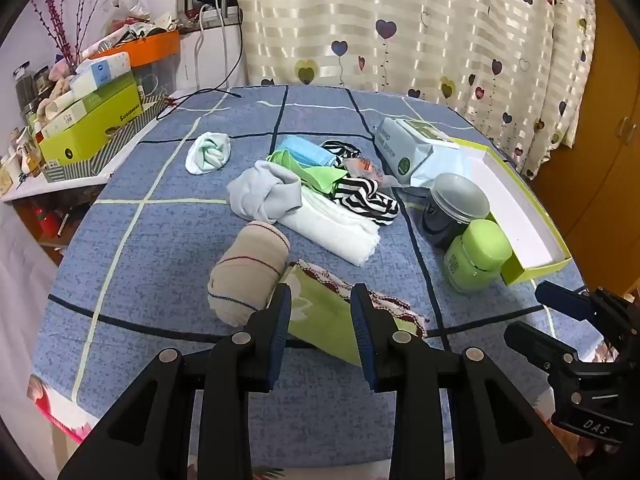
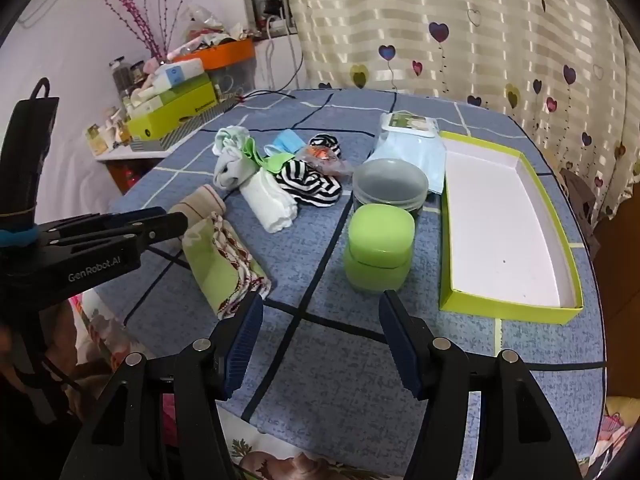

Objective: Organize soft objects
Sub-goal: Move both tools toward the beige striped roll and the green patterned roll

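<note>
Soft things lie on the blue checked table: a green towel with a red-white border [image 1: 320,308] [image 2: 224,264], a beige rolled sock [image 1: 250,268] [image 2: 200,202], a white folded cloth [image 1: 332,224] [image 2: 272,204], a grey sock bundle [image 1: 264,196], a black-white striped cloth [image 1: 368,196] [image 2: 308,186], a blue mask [image 1: 306,150] and a white-green sock ball [image 1: 208,152]. My left gripper [image 1: 320,300] is open, its jaws either side of the green towel's near end. My right gripper [image 2: 320,300] is open and empty, just in front of the green jar [image 2: 378,248].
An open lime box with a white inside [image 2: 504,224] [image 1: 516,208] lies at the right. A grey-lidded jar [image 2: 390,186] and a wet-wipes pack [image 2: 412,136] stand behind the green jar. A cluttered shelf with boxes [image 1: 92,120] is at the left. A curtain hangs behind.
</note>
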`<state>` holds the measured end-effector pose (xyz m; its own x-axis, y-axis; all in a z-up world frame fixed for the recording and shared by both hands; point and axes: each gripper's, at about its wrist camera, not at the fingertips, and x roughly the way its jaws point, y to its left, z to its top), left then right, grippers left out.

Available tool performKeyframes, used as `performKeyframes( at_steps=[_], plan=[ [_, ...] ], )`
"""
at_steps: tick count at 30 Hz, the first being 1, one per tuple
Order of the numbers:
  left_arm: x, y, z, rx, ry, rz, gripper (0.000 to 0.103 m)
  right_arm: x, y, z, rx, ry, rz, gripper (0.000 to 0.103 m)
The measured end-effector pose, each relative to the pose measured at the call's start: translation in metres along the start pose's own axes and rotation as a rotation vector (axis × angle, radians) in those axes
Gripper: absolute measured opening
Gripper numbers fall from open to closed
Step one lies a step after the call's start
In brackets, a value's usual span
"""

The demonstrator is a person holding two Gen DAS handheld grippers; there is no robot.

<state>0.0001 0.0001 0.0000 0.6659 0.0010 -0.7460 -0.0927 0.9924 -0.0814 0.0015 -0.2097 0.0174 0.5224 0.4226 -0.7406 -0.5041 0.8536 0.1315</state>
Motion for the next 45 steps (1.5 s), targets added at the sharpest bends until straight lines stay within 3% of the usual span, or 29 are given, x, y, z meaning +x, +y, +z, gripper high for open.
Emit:
performKeyframes(
  at_steps=[11, 45],
  plan=[
    [0.001, -0.005, 0.000, 0.009, -0.003, -0.004, 0.032, -0.004, 0.006, 0.003, -0.030, -0.030, 0.031, 0.060],
    [0.010, -0.006, 0.004, 0.030, 0.022, 0.002, 0.032, 0.010, 0.005, 0.002, -0.037, 0.018, 0.087, 0.060]
  ],
)
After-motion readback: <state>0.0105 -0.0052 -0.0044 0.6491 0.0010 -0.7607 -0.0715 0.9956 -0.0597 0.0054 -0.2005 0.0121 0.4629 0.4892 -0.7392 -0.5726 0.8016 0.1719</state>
